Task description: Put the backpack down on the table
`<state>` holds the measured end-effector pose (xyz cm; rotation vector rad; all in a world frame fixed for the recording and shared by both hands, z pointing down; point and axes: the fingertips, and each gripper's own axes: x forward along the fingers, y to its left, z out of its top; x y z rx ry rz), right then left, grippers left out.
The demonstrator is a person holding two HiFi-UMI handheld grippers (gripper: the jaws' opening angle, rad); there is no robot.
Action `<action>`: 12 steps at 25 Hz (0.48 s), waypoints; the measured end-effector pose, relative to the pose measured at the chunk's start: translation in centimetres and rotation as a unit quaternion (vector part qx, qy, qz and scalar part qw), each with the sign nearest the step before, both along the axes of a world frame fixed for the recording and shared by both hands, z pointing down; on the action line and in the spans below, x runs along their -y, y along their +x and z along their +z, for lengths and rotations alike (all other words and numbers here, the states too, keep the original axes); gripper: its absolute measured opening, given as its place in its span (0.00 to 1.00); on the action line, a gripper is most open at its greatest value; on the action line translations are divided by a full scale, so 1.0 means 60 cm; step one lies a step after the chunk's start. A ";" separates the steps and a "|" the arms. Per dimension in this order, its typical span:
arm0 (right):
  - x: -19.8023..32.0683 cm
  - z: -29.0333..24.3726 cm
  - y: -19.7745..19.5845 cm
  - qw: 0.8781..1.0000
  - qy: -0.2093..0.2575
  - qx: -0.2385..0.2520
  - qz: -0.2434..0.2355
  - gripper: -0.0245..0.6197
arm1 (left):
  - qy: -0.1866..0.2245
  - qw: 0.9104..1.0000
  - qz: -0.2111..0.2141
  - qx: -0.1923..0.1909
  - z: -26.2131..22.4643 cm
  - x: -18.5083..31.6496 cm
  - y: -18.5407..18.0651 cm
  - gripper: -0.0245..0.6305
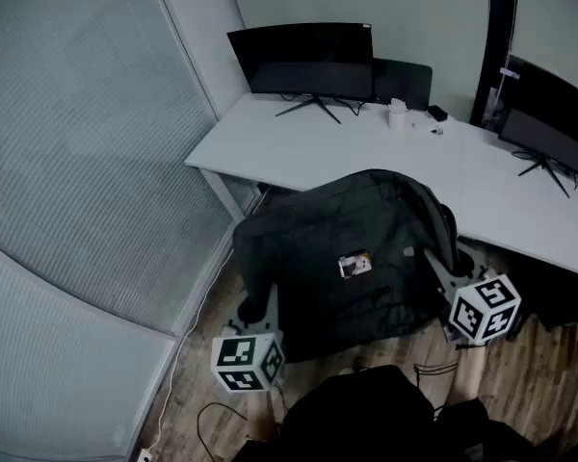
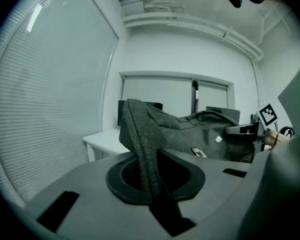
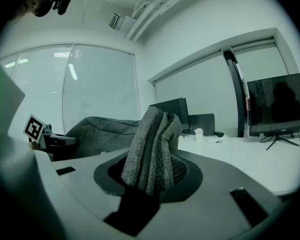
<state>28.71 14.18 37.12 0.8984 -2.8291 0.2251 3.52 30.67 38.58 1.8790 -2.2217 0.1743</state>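
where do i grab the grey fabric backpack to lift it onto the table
By its side edges: left hand-held gripper from the left, right hand-held gripper from the right. The grey fabric backpack is wide and limp, so pinching each edge likely keeps it spread.

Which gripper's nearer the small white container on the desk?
Right: the right gripper clamps the grey fabric backpack edge nearest the small white container; left gripper holds the opposite edge.

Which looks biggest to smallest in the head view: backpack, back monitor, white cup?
1. backpack
2. back monitor
3. white cup
The backpack is nearest the camera, so this ranks apparent size only.
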 end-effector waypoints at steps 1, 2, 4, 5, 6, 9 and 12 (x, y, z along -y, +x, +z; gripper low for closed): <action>-0.001 -0.001 0.002 1.000 0.000 0.000 0.000 0.22 | 0.000 1.000 0.000 -0.001 0.000 -0.001 0.001 0.12; -0.001 -0.001 0.003 1.000 0.000 -0.001 0.000 0.22 | 0.000 1.000 -0.001 -0.001 -0.001 -0.001 0.003 0.12; 0.000 -0.001 0.004 1.000 -0.001 -0.001 0.000 0.22 | -0.001 1.000 -0.001 -0.002 -0.001 -0.001 0.004 0.12; 0.001 -0.001 0.005 1.000 -0.001 -0.001 0.000 0.22 | -0.002 1.000 -0.002 -0.002 0.000 0.000 0.004 0.12; 0.002 0.001 0.005 1.000 -0.001 -0.001 0.000 0.22 | -0.003 1.000 -0.002 -0.001 0.001 0.001 0.004 0.12; 0.005 0.004 0.004 1.000 -0.002 -0.001 -0.003 0.22 | -0.005 1.000 -0.004 -0.001 0.004 0.002 0.005 0.12; 0.007 0.005 0.004 1.000 -0.003 -0.002 -0.007 0.22 | -0.007 1.000 -0.008 -0.004 0.006 0.001 0.007 0.12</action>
